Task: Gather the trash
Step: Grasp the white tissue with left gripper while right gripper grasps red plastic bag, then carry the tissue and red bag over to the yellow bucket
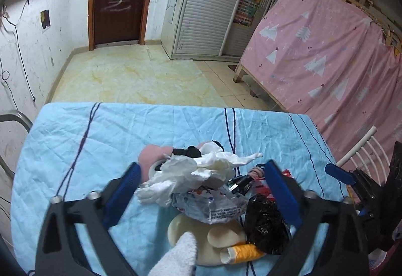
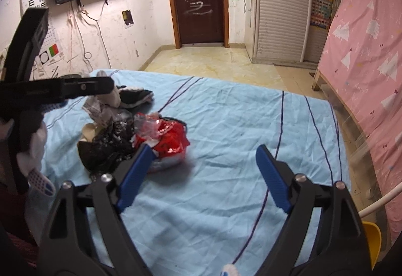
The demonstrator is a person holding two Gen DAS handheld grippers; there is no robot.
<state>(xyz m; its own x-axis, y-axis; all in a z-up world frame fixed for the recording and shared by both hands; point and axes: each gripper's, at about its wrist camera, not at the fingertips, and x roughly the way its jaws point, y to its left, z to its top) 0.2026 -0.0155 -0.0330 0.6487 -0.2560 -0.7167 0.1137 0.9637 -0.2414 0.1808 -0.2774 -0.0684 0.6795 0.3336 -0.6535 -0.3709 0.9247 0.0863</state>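
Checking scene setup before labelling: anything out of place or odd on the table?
Yes. The trash pile on the blue cloth mixes in non-trash: a pink sock and a yellow thread spool lie among the crumpled tissue, the black bag and the red wrapper. Nothing spilled or visibly damaged.

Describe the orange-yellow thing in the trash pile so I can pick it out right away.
Find the blue sheet and the trash pile at its near edge. At the pile's nearest end, below the black bag and against a cream pad, lies a thread spool. It is the only orange-yellow, cylinder-shaped item there.
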